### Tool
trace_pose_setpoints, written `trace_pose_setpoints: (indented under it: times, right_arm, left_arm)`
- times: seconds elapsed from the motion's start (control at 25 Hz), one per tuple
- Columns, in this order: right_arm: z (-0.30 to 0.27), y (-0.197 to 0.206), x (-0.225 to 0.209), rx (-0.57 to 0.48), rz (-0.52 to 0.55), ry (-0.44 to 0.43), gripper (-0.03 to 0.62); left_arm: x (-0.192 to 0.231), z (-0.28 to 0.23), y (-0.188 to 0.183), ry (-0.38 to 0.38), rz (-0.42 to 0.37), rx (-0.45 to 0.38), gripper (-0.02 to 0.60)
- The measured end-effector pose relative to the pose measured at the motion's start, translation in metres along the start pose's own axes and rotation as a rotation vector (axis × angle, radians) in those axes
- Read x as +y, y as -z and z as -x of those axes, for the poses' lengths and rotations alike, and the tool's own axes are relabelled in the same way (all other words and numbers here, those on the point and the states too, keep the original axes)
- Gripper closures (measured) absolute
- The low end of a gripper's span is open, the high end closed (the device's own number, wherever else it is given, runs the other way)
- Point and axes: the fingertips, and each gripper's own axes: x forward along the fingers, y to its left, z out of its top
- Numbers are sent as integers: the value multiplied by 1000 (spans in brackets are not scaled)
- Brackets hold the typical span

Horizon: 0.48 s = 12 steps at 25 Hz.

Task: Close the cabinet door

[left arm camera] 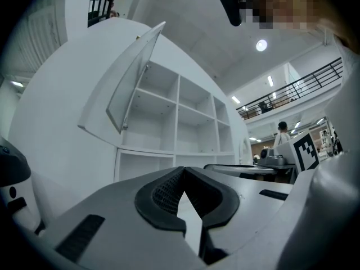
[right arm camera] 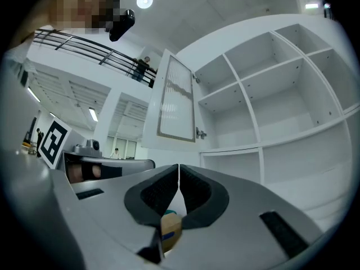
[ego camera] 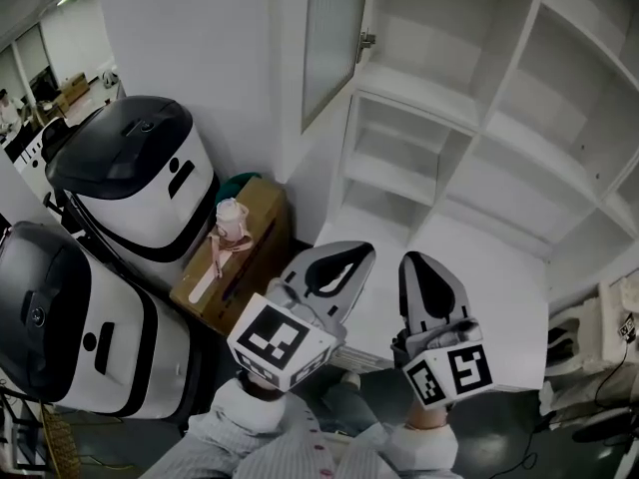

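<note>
Left gripper (left arm camera: 183,171): jaws closed, tips meeting, nothing between the pads. Right gripper (right arm camera: 179,167): jaws likewise closed tip to tip and empty; the brown shape seen below the pads is the cardboard box (ego camera: 243,259) on the floor behind, not a held item. In the head view the two grippers sit side by side and near each other, both aimed at the white cabinet (ego camera: 481,120). Neither touches any part of it.

Cabinet door (ego camera: 334,36): standing open, swung out from the left edge of the upper-left compartment. It is a white frame around a pale panel, and it hangs on a metal hinge (ego camera: 366,40). The door is above and beyond both grippers, well apart from them. All visible shelf compartments are open-fronted.

Surroundings: the cardboard box stands left of the cabinet base and carries a pink cup-like item (ego camera: 231,218). Further left stand two white machines with black lids (ego camera: 130,183). The person's pale sleeves (ego camera: 262,435) show at the lower edge of the head view.
</note>
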Motion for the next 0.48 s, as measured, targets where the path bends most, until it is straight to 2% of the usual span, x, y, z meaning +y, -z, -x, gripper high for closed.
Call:
trace_pose_setpoints:
  times: [0.48]
  right_arm:
    - [-31, -6, -99, -8, 19, -105, 577]
  left_arm:
    - [5, -108, -5, -92, -37, -3, 571]
